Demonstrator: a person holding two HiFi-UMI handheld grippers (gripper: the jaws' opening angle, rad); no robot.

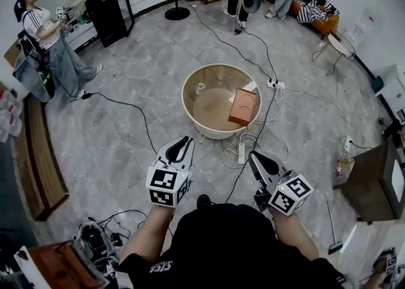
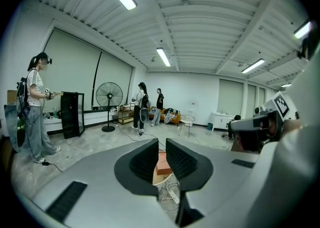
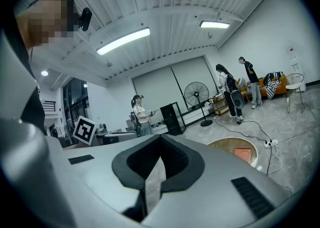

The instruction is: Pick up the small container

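A small pale container (image 1: 200,86) stands on the left part of a round tan table (image 1: 190,101). An orange box (image 1: 243,106) lies on the table's right side. Both grippers hang well short of the table, near the person's body. My left gripper (image 1: 185,142) points toward the table with its jaws nearly together and nothing between them; in the left gripper view (image 2: 161,157) the orange box (image 2: 162,165) shows through the narrow slit. My right gripper (image 1: 253,156) is shut and empty; in the right gripper view (image 3: 160,158) the table (image 3: 226,145) lies far off to the right.
A power strip (image 1: 241,151) and cables lie on the floor between the grippers and the table. A person (image 1: 47,38) stands at the far left, others at the back. A black cabinet (image 1: 104,6), a wooden bench (image 1: 38,155) and a brown cabinet (image 1: 367,180) line the edges.
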